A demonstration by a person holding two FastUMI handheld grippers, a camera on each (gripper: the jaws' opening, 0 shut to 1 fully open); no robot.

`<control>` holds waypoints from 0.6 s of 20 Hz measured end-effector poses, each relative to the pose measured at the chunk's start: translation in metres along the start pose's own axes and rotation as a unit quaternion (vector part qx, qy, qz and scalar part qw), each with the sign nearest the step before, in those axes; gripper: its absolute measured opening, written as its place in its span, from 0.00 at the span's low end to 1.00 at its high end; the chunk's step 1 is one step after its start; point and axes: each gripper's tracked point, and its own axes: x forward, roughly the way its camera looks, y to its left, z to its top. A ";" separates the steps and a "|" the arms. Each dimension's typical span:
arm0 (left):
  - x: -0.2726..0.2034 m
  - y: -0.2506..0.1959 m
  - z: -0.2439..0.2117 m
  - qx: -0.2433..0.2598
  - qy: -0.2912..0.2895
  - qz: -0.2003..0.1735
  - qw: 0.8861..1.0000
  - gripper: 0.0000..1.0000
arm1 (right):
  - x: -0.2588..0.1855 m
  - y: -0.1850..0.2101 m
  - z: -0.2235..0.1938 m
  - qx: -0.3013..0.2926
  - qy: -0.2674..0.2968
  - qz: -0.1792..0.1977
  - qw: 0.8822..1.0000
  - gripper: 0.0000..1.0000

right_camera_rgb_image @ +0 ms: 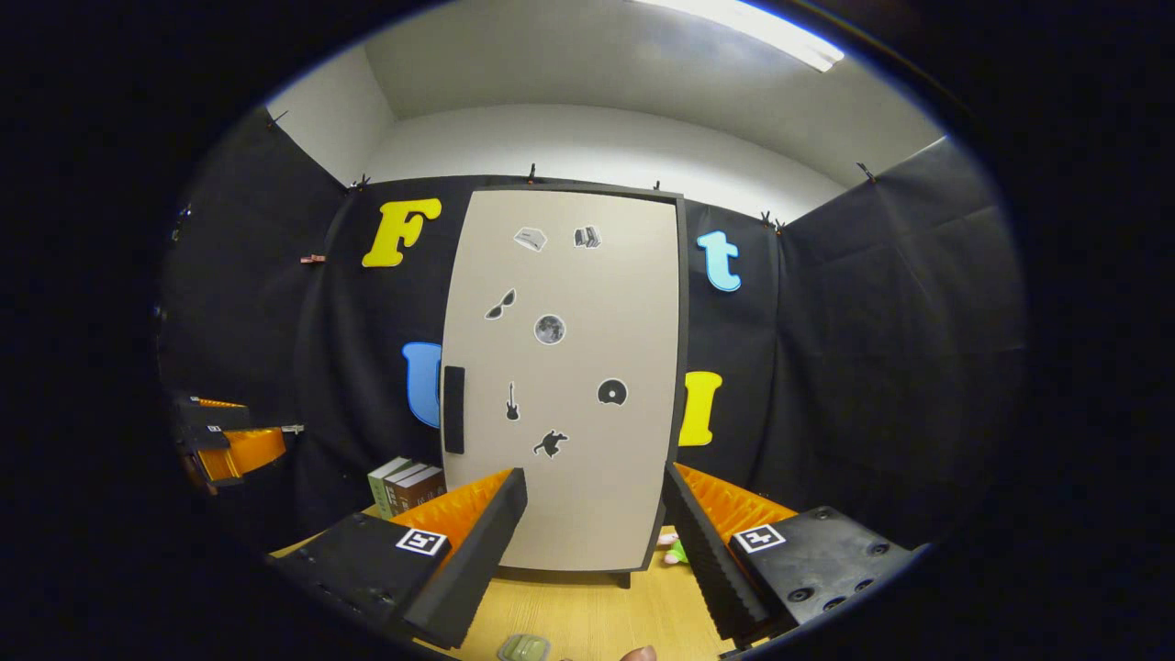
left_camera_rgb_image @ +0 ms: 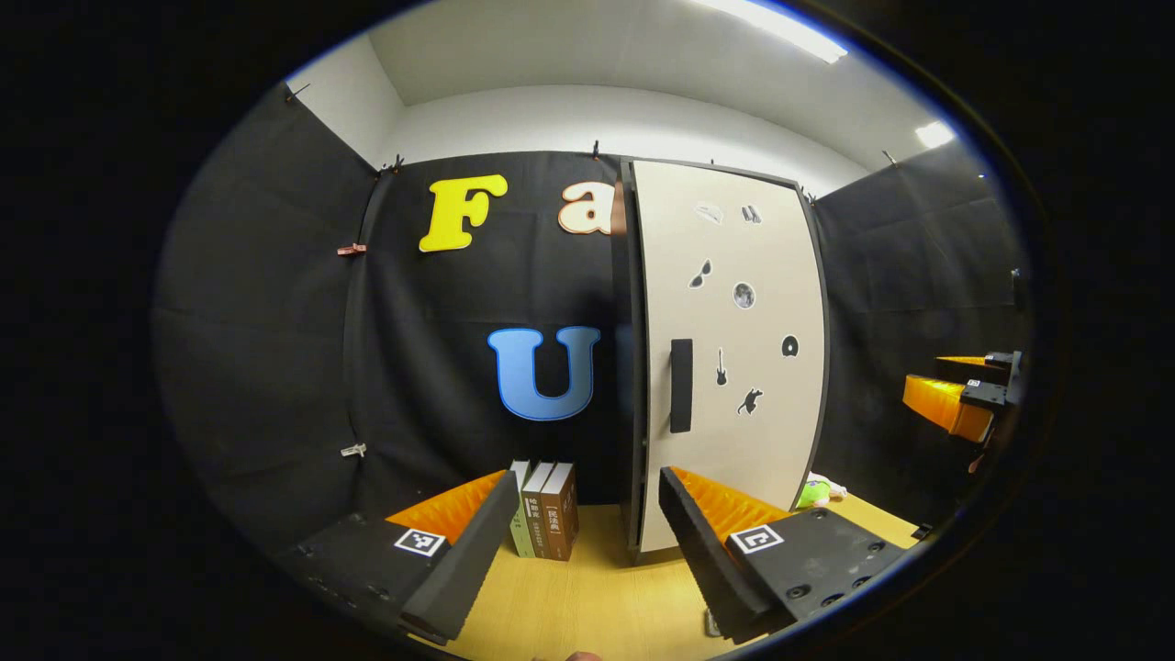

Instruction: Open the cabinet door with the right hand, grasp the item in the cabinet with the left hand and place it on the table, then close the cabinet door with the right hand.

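Note:
A tall cabinet stands on the wooden table with its beige door (left_camera_rgb_image: 734, 367) (right_camera_rgb_image: 569, 386) shut, so whatever is inside is hidden. Small dark stickers dot the door. Its black vertical handle (left_camera_rgb_image: 680, 386) (right_camera_rgb_image: 453, 408) sits on the door's left edge. My left gripper (left_camera_rgb_image: 589, 482) is open and empty, held back from the cabinet and a little to its left. My right gripper (right_camera_rgb_image: 595, 477) is also open and empty, facing the door head-on from a distance. Each gripper appears at the edge of the other's view: the right gripper (left_camera_rgb_image: 964, 395) and the left gripper (right_camera_rgb_image: 229, 441).
Three upright books (left_camera_rgb_image: 546, 519) (right_camera_rgb_image: 408, 487) stand on the table (left_camera_rgb_image: 597, 597) left of the cabinet. A small green and white soft toy (left_camera_rgb_image: 812, 491) (right_camera_rgb_image: 675, 551) lies by the cabinet's right foot. A pale green object (right_camera_rgb_image: 523, 647) lies at the table's near edge. Black cloth walls enclose the booth.

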 end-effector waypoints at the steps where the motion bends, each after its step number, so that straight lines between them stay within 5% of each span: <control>1: -0.001 0.000 0.000 0.000 0.000 0.000 1.000 0.97 | 0.001 0.000 0.000 0.000 0.000 0.000 1.000 0.97; 12: -0.002 -0.002 0.001 0.000 0.001 0.000 1.000 0.96 | 0.000 0.001 0.001 0.000 0.001 0.002 1.000 0.97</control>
